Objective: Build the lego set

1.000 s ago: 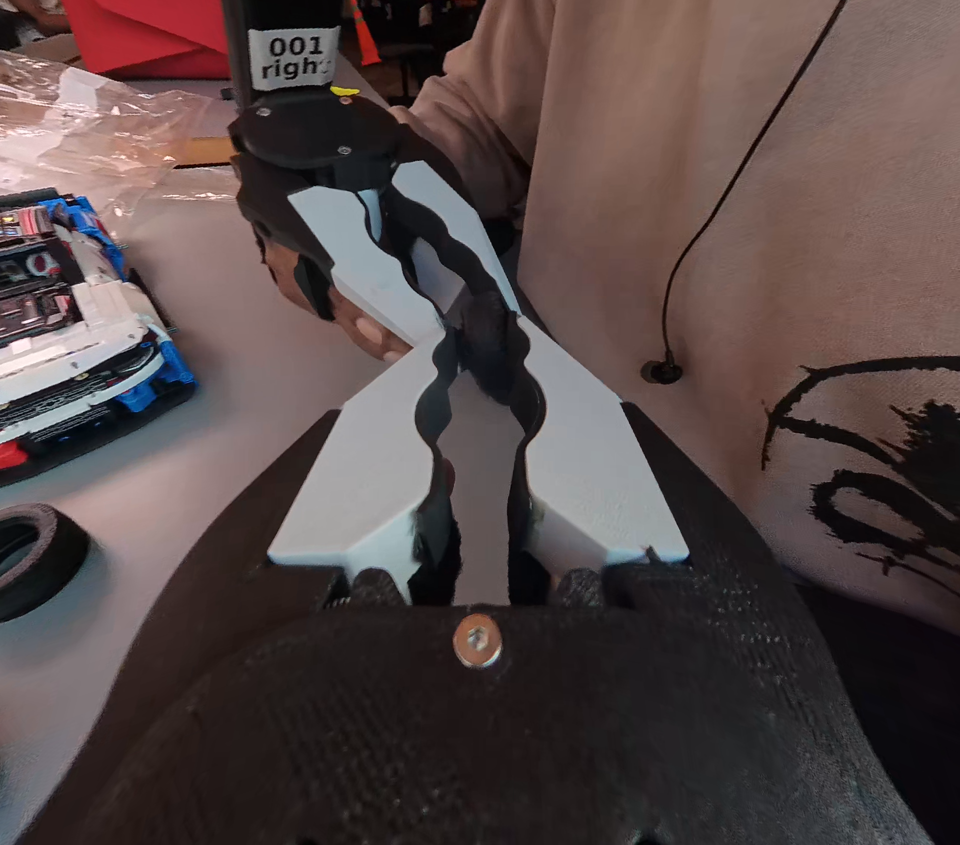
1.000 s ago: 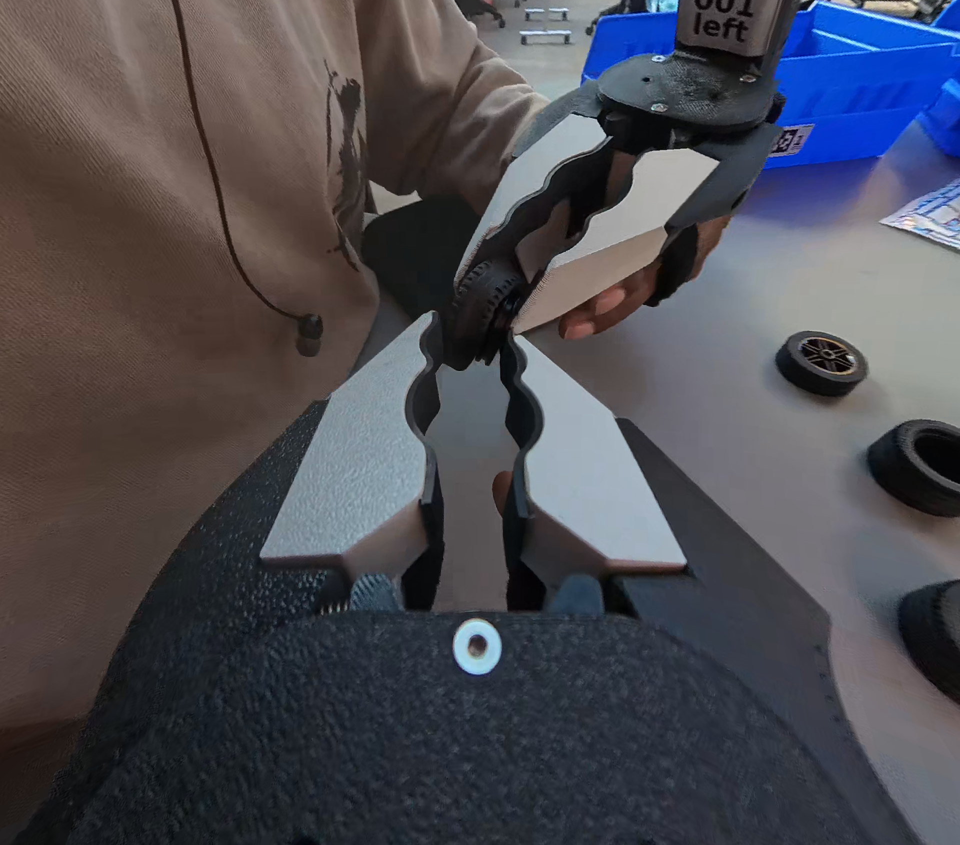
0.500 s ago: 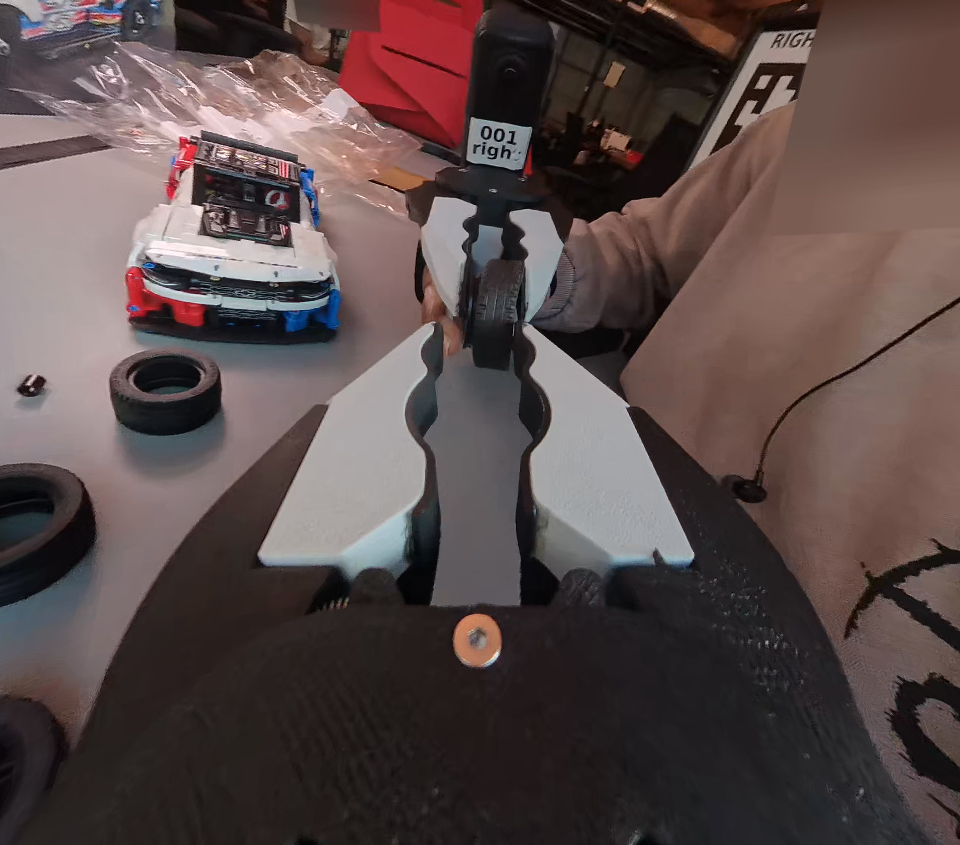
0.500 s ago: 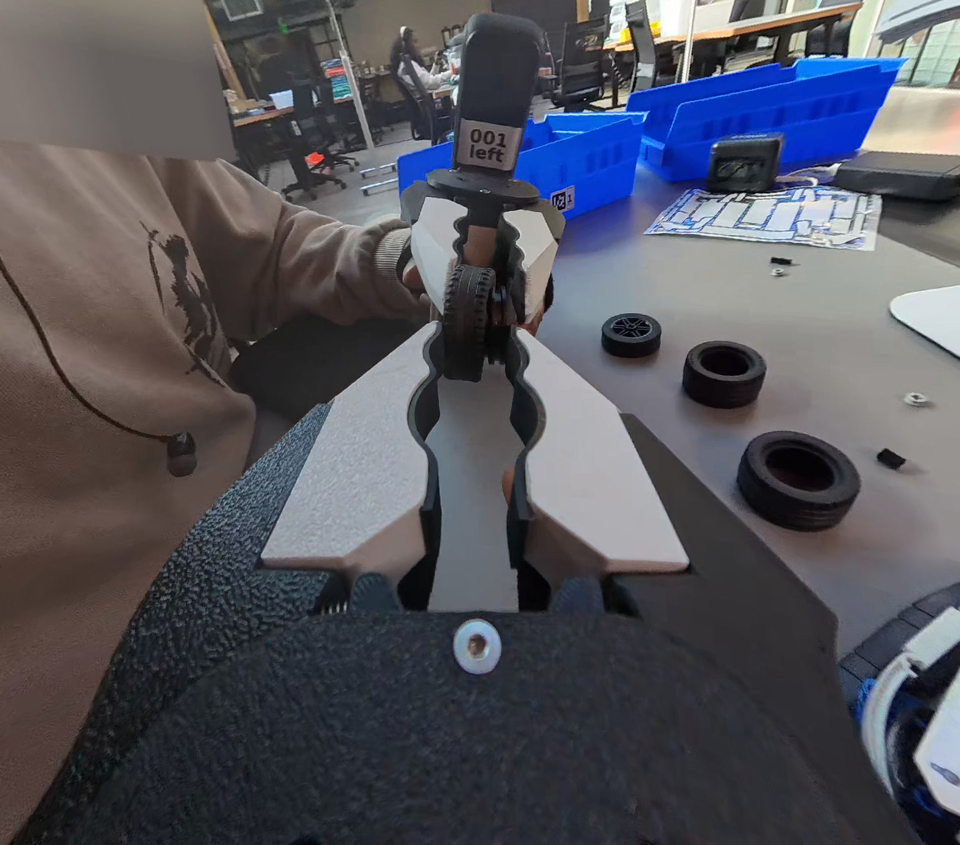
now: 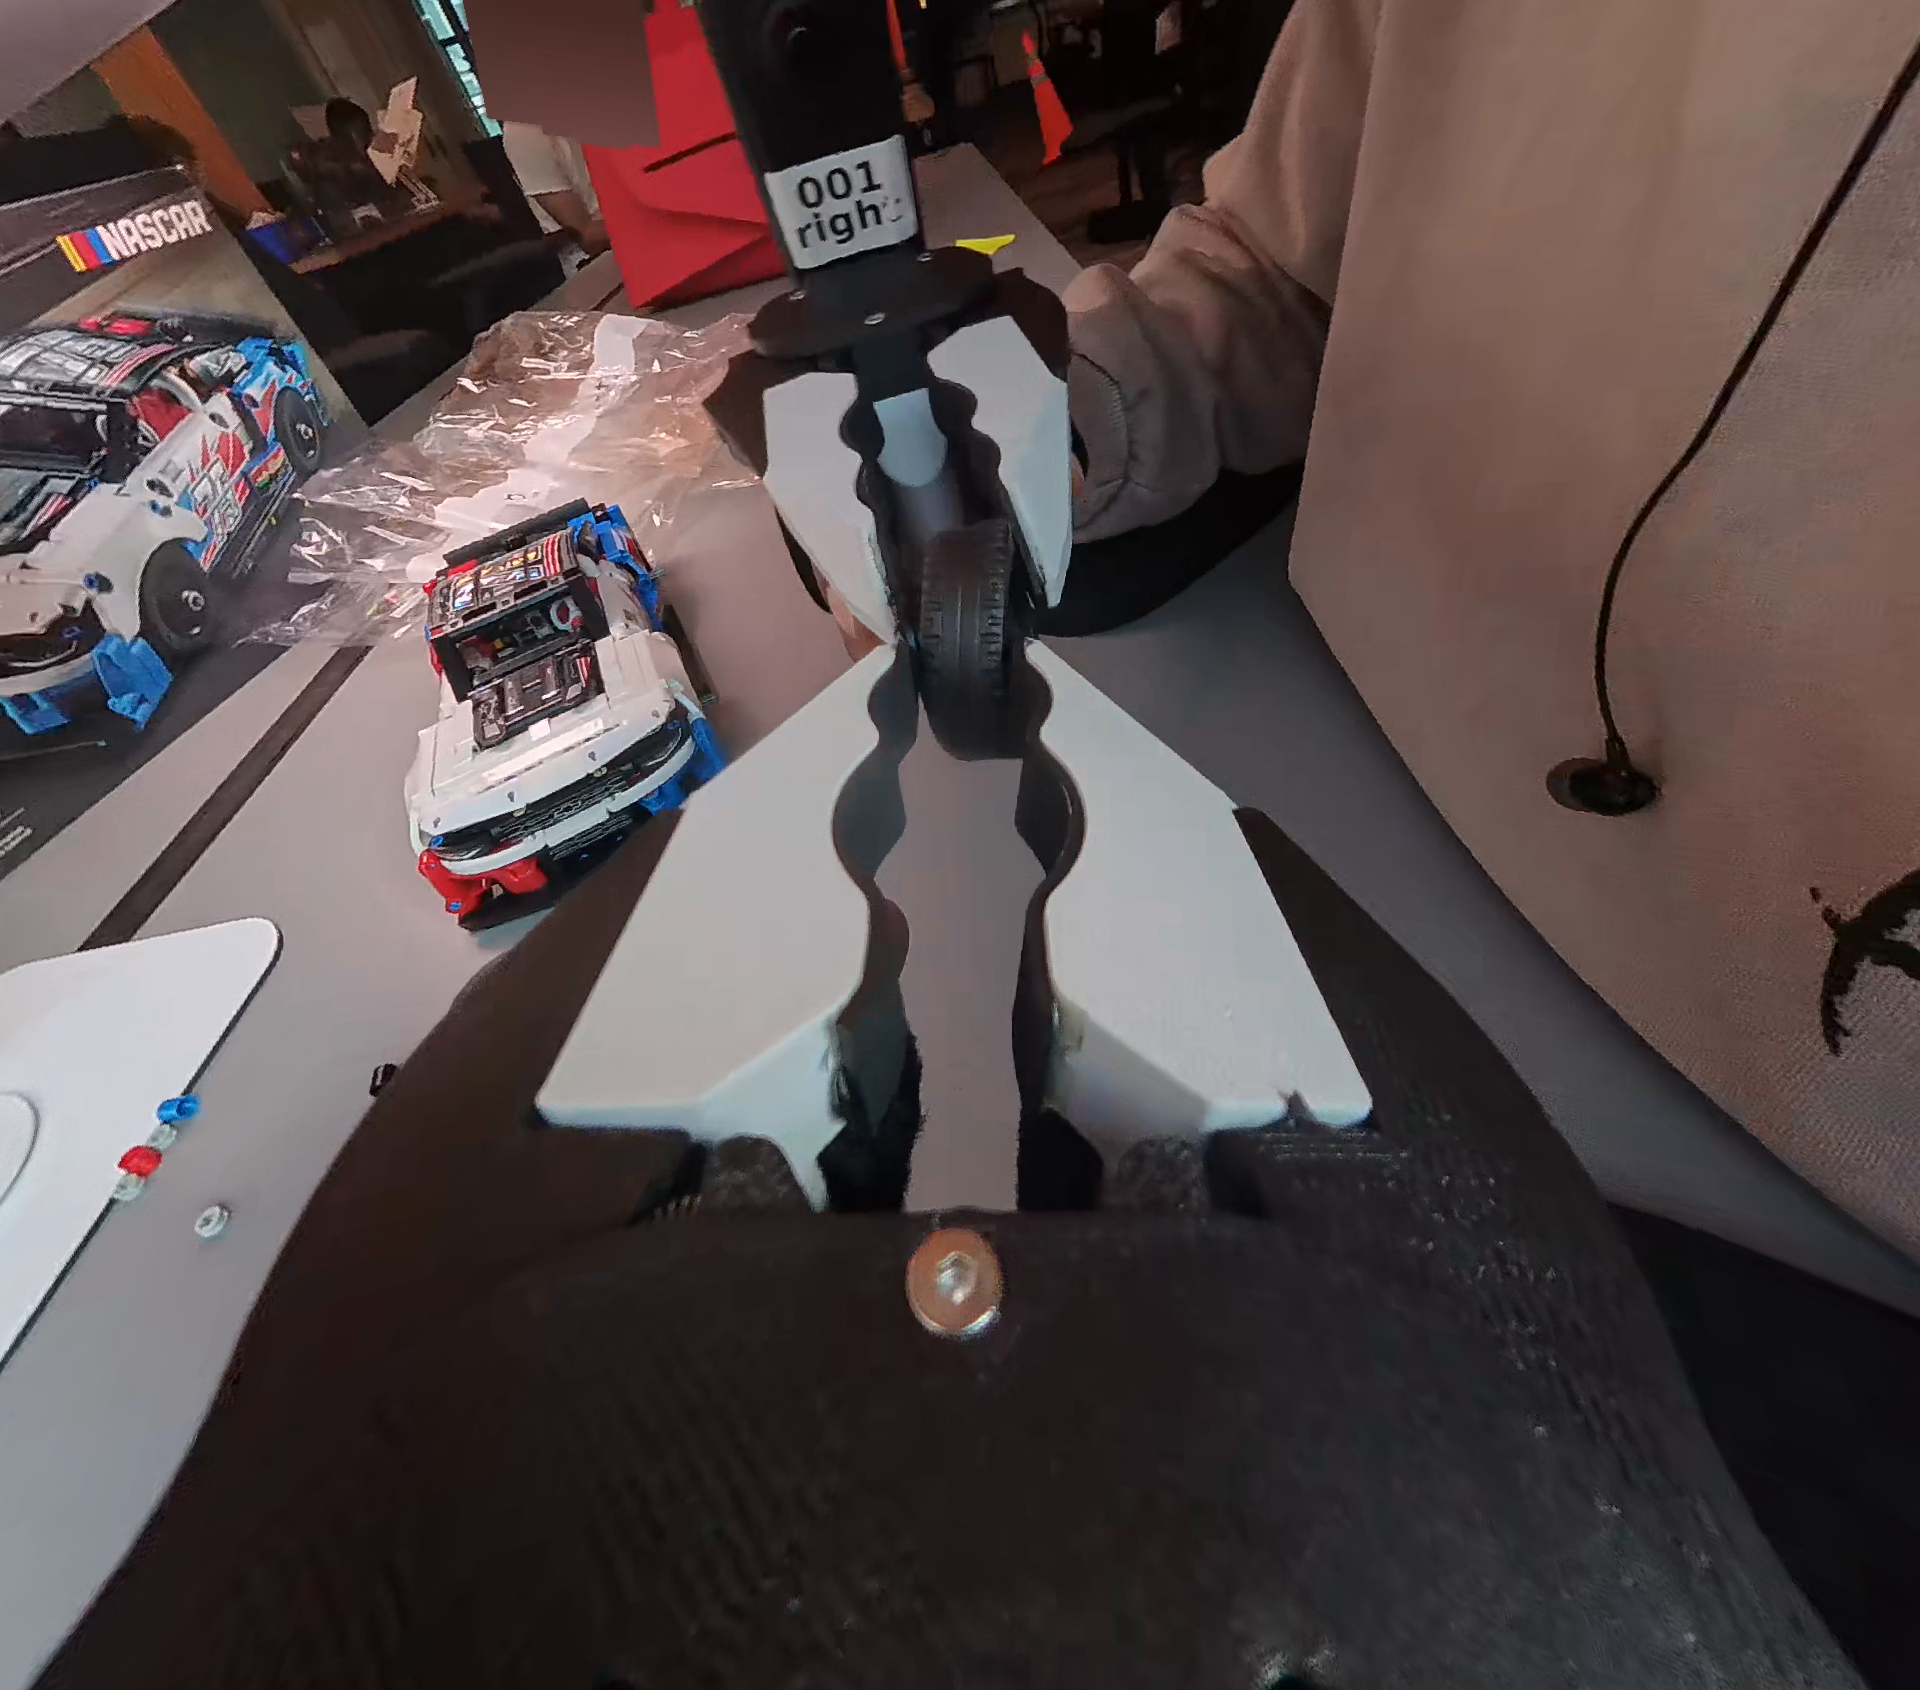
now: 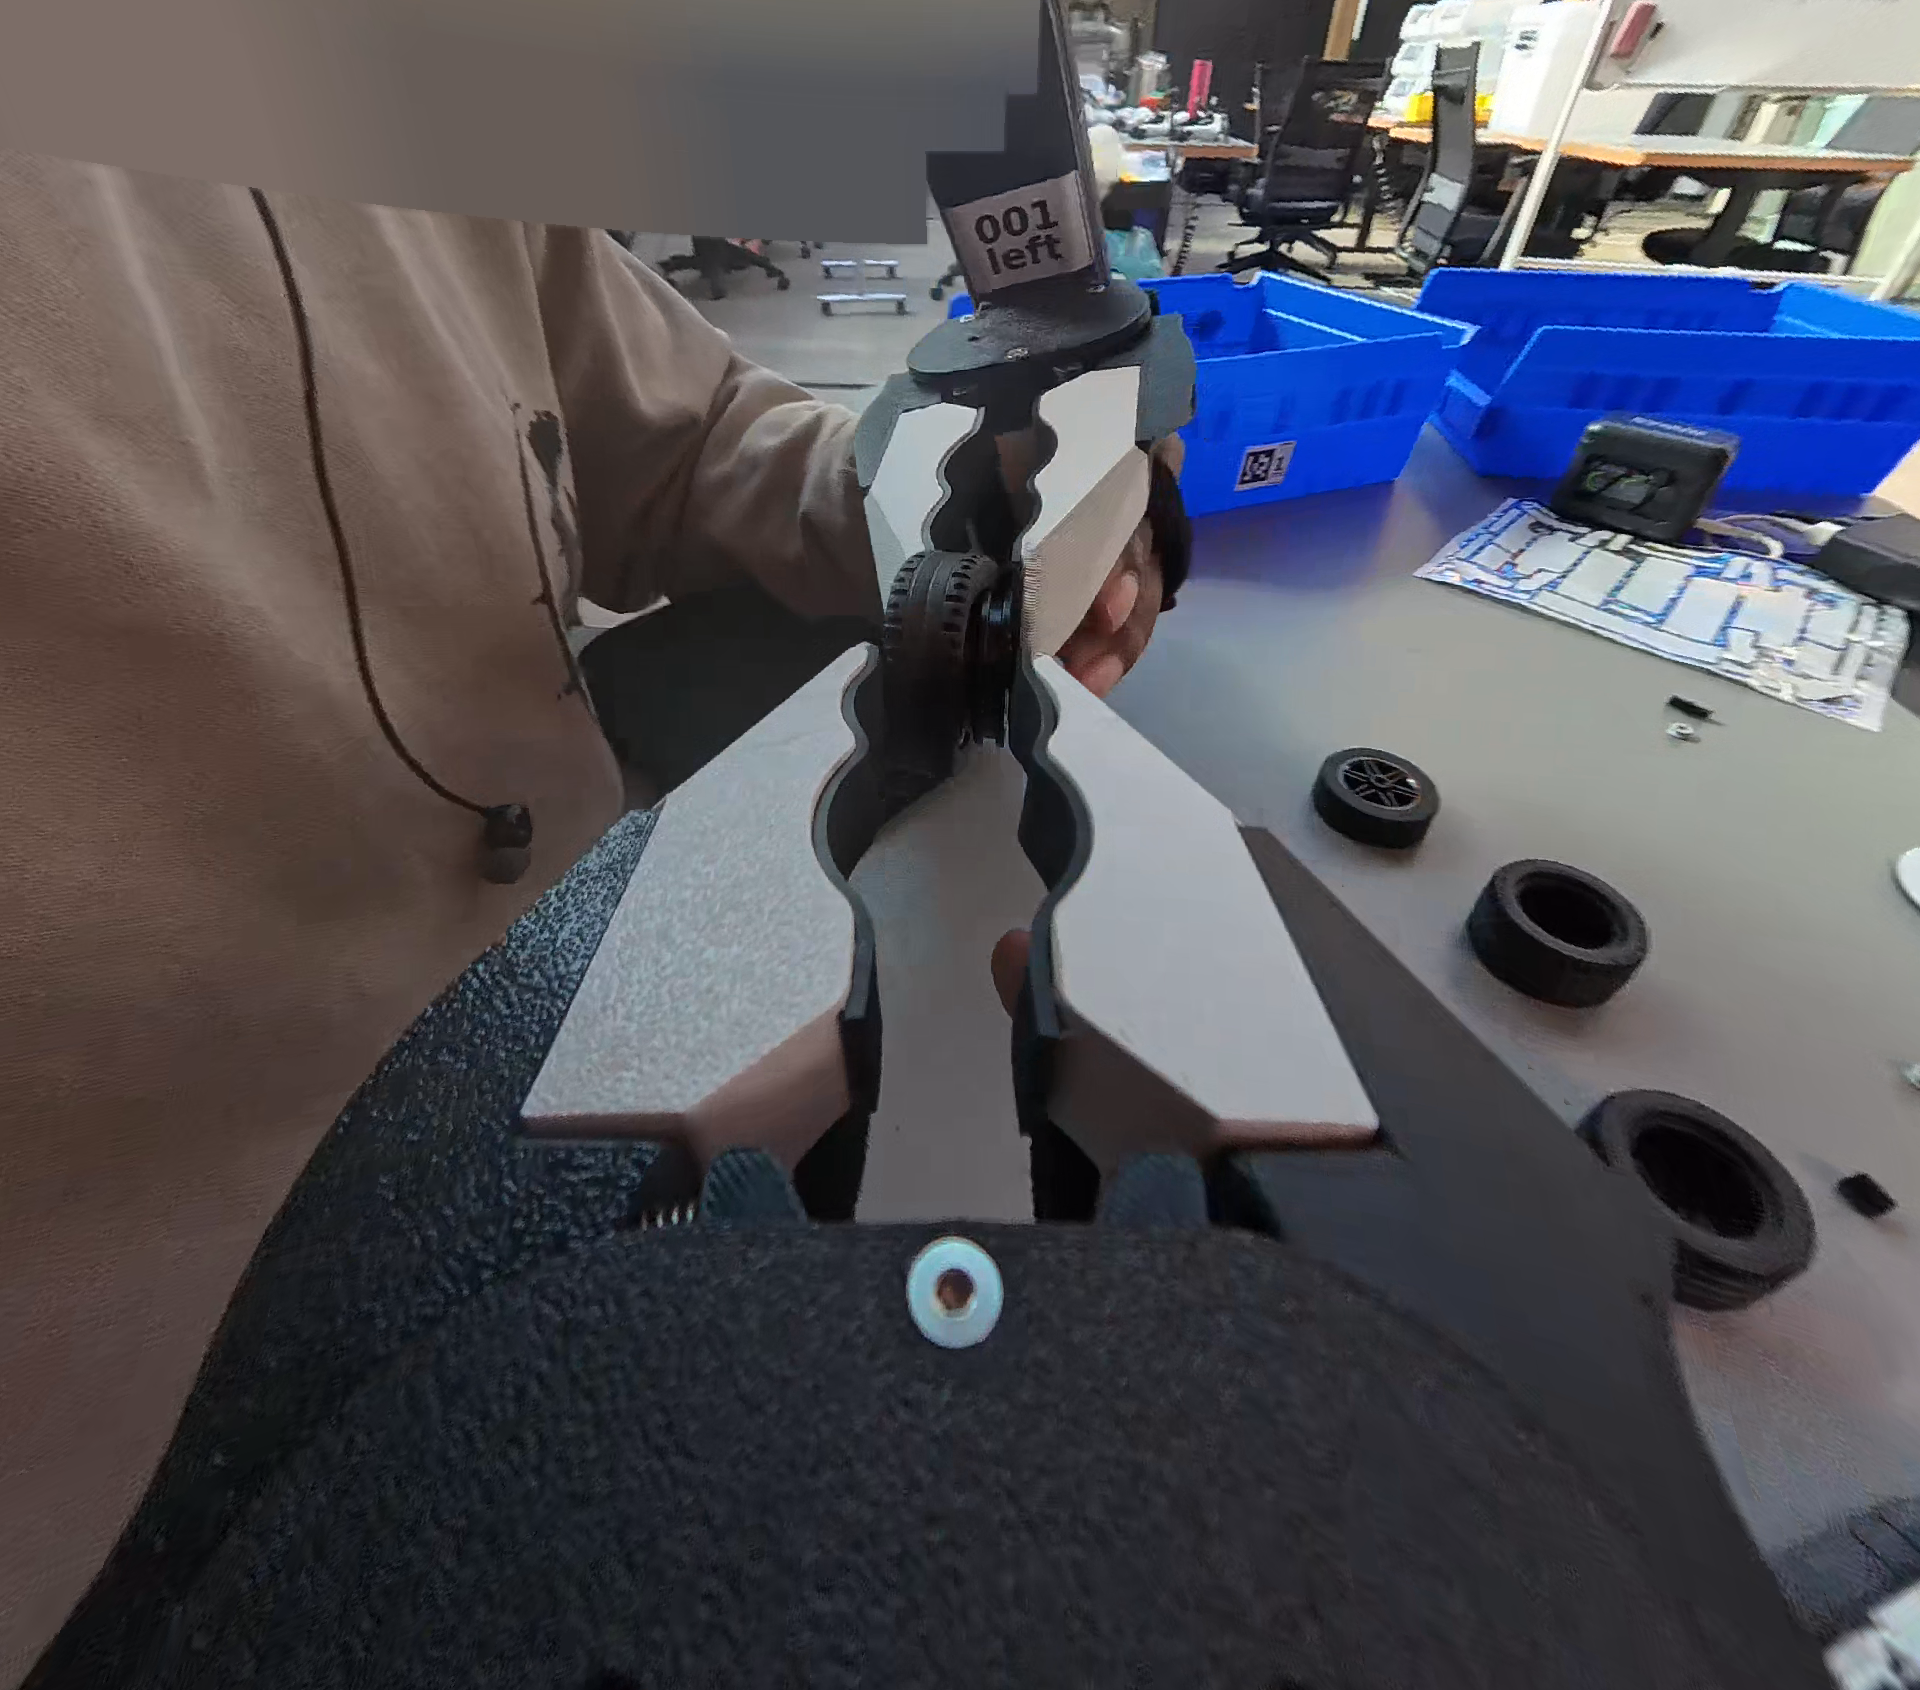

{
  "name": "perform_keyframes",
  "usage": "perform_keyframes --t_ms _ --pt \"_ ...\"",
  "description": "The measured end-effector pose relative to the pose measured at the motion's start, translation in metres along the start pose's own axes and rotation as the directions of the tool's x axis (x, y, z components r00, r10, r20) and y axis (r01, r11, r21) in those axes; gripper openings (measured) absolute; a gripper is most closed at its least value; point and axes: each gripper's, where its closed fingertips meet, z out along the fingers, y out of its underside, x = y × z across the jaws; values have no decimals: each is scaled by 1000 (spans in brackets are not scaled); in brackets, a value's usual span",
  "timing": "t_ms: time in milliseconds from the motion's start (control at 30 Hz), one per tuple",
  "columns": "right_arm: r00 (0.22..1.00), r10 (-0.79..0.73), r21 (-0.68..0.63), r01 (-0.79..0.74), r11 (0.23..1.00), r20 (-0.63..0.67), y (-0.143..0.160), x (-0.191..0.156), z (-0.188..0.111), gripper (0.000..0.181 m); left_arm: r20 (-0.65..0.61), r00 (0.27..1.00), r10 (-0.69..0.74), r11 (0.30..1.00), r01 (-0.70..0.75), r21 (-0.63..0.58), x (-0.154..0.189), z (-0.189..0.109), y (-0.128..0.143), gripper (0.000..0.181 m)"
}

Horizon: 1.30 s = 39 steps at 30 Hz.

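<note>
Left wrist view shows the left gripper (image 5: 961, 684) at the centre, its jaws clenched on a black wheel (image 5: 964, 653) at the tips. Facing it from 12 o'clock, the right gripper (image 5: 961, 601) has its jaws closed on the same wheel, so both tools grip it in the air above the grey table (image 5: 312, 861). At 9 o'clock near the lower edge, small red, blue and clear pieces (image 5: 156, 1141) lie beside a white tray (image 5: 104, 1069). Farther off at 10 o'clock stands the toy car (image 5: 551, 705), white with red and blue trim, wheels not fitted. Beyond it lie a crumpled clear bag (image 5: 540, 414) and a box (image 5: 125, 445) with a picture of a car. A person in a beige sweatshirt (image 5: 1610, 393) fills the 3 o'clock side.

Right wrist view has the right gripper (image 6: 945, 684) pinching the wheel (image 6: 940, 632), which shows a tyre with a black hub on its right side; the left gripper (image 6: 961, 591) holds it from 12 o'clock. At 4 o'clock, nearest, sits a loose tyre (image 6: 1704, 1193), then a second tyre (image 6: 1558, 928) at 3 o'clock and a wheel hub (image 6: 1374, 793) just past it. A printed sheet (image 6: 1662, 601) and blue bins (image 6: 1351, 383) lie far off at 2 o'clock.
</note>
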Motion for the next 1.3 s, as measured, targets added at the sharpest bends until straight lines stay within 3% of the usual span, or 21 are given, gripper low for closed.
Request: perform_keyframes --t_ms 200,500,533,600,667,733,933,1100,1300 --pt "908 294 120 -341 932 298 -7 -3 -3 20 -58 998 8 999 -6 42 6 -1 -8 17" --pt "732 494 258 -648 716 469 -19 11 -8 18 -139 967 -214 941 242 237 -8 -6 -18 17" --pt "743 503 286 -648 706 442 -20 20 -9 18 -130 954 -271 920 297 256 -15 -5 -16 18" --pt "807 472 301 -577 759 355 -20 29 -10 18 -128 919 -374 874 395 283 -25 -5 -15 19" --pt "854 413 297 -503 812 318 -25 22 -9 18 -137 924 -356 876 382 294 -22 -7 -20 20" --pt "855 425 325 -509 797 298 -27 25 -9 18 -133 920 -369 873 392 292 -23 -7 -23 20" --pt "969 248 281 -237 930 -4 -19 37 -4 18 36 915 -403 891 383 242 -37 -2 -9 17" --pt "961 262 273 -277 921 92 -29 17 0 18 -3 968 -250 946 245 213 -20 -4 -19 16" --pt "890 357 312 -438 843 285 -38 4 3 18 -104 979 -175 946 197 258 -7 -6 -28 15"
